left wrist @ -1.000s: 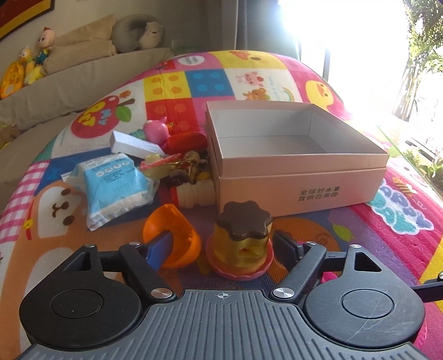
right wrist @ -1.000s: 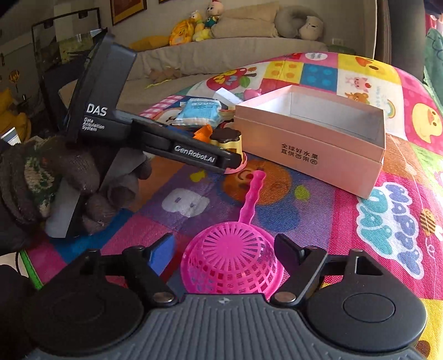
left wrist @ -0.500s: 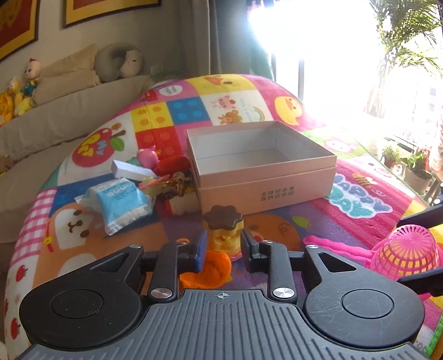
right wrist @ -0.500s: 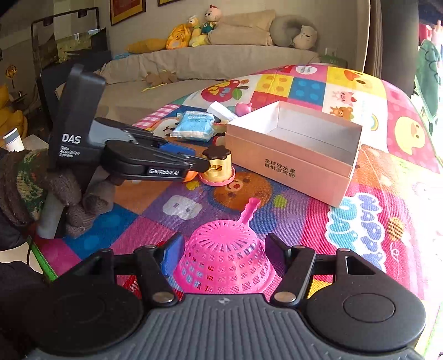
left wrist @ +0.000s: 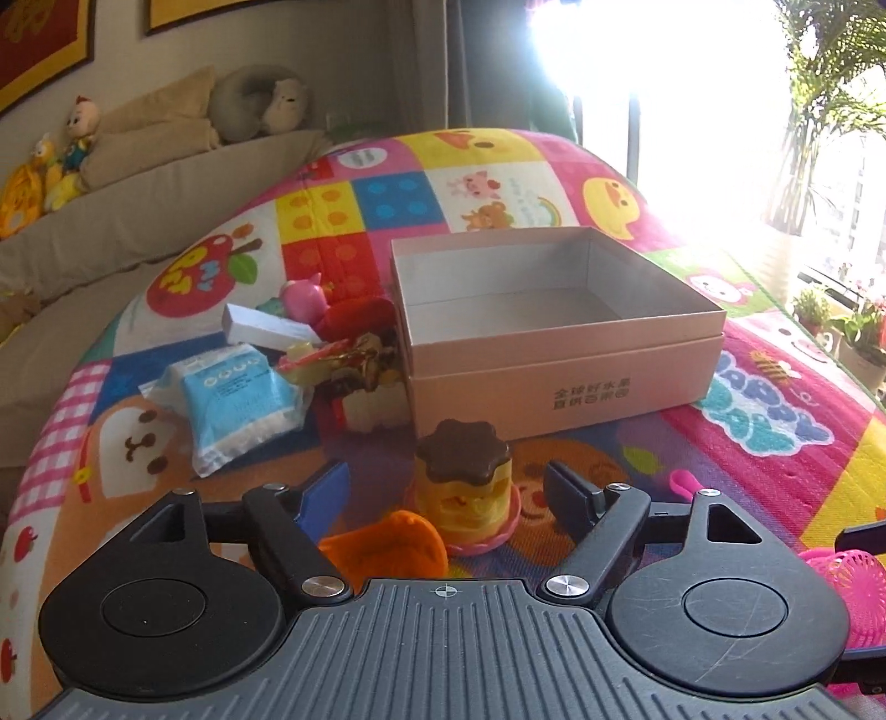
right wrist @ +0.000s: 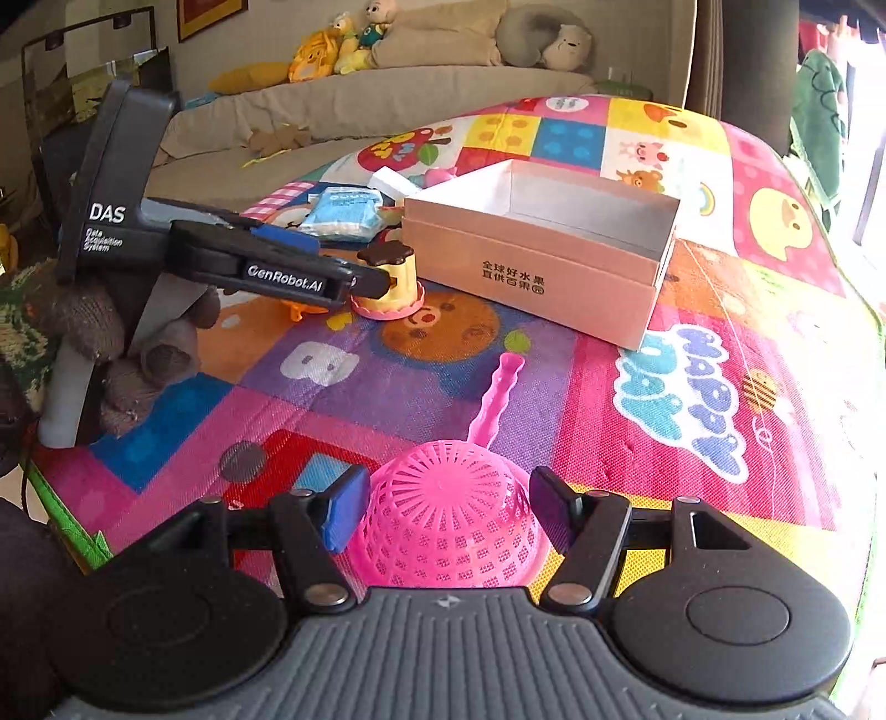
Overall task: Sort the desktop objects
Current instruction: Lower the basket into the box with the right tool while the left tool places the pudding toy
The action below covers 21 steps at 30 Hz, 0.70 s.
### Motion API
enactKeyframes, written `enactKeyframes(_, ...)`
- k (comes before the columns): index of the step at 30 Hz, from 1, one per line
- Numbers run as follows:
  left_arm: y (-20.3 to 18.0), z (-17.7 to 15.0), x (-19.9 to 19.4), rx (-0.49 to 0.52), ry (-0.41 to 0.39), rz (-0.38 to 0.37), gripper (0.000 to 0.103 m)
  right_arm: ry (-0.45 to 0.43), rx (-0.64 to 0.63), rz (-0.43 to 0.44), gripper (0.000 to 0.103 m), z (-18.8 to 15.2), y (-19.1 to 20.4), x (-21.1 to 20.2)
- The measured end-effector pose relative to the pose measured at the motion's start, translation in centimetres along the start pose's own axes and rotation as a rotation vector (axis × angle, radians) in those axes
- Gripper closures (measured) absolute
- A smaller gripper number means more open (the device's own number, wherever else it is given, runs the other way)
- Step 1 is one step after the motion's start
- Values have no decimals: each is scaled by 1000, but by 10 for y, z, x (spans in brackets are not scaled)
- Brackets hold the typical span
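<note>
A yellow toy pudding with a brown top (left wrist: 464, 487) stands on the colourful mat, just ahead of my open left gripper (left wrist: 448, 493); it also shows in the right wrist view (right wrist: 389, 279). An orange shell piece (left wrist: 387, 545) lies between the left fingers. An empty pink cardboard box (left wrist: 559, 376) sits behind the pudding. My right gripper (right wrist: 448, 515) is open around an upside-down pink strainer basket (right wrist: 448, 526), fingers apart from it.
A pile of items lies left of the box: a blue packet (left wrist: 238, 399), a white stick box (left wrist: 266, 327), a pink toy (left wrist: 302, 296), a red item (left wrist: 354, 315) and wrapped sweets (left wrist: 354, 360). A sofa with plush toys (right wrist: 354, 39) stands behind.
My left gripper was wide open, narrowed half a second ago while pulled back, and has opened again closer to the pudding. The right gripper has shifted slightly around the strainer.
</note>
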<state>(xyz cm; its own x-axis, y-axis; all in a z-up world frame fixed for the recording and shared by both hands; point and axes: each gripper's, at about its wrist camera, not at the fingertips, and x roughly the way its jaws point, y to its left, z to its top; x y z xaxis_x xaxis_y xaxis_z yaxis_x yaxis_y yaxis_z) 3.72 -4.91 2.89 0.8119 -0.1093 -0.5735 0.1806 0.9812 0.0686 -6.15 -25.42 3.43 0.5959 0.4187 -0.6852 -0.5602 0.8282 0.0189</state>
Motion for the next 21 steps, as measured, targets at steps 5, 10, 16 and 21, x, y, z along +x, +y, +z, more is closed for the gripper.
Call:
enactKeyframes(5, -4, 4, 22, 27, 27, 5, 26, 22, -18, -15, 33, -3, 2, 6)
enactKeyframes(10, -1, 1, 21, 16, 33, -11, 55, 32, -20, -25, 36, -1, 1, 7)
enactKeyframes(16, -1, -4, -13, 48, -7, -33, 55, 21, -45, -7, 39, 5, 5, -4)
enactKeyframes(21, 0, 26, -61, 54, -149, -85, 55, -120, -71, -21, 39, 31, 5, -44)
